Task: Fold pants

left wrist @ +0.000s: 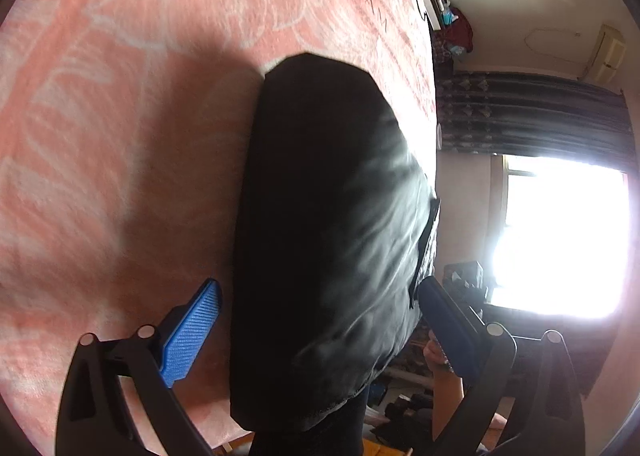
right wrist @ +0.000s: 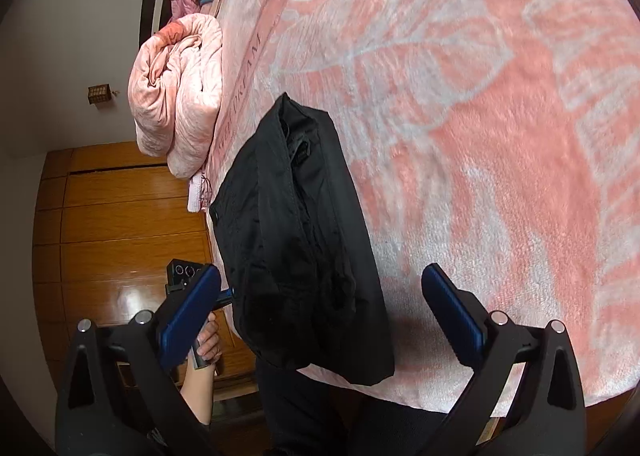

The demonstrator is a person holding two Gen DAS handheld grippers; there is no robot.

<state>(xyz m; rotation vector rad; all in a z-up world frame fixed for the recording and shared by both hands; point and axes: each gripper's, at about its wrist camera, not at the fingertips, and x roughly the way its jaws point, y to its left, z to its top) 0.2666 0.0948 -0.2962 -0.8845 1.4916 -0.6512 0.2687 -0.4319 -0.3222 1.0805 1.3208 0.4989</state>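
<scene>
The black fabric pants (left wrist: 328, 236) lie folded into a compact bundle near the edge of a bed covered by a pink fleece blanket with a white leaf pattern (left wrist: 120, 116).

In the left wrist view the left gripper (left wrist: 320, 308) has its jaws spread wide, one blue finger on either side of the bundle and clear of the cloth. This view alone shows the bright window (left wrist: 560, 236), the dark patterned curtain (left wrist: 532, 116) and a hand (left wrist: 434, 352) behind the finger by the bed edge.

The right wrist view shows the right gripper (right wrist: 320, 296), its jaws likewise spread and pinching nothing, the bundle between and beyond them. Only here do the waistband opening, the rolled pink quilt (right wrist: 180, 96), the wooden floor (right wrist: 120, 236) and the person's other hand (right wrist: 208, 344) holding a gripper handle appear.
</scene>
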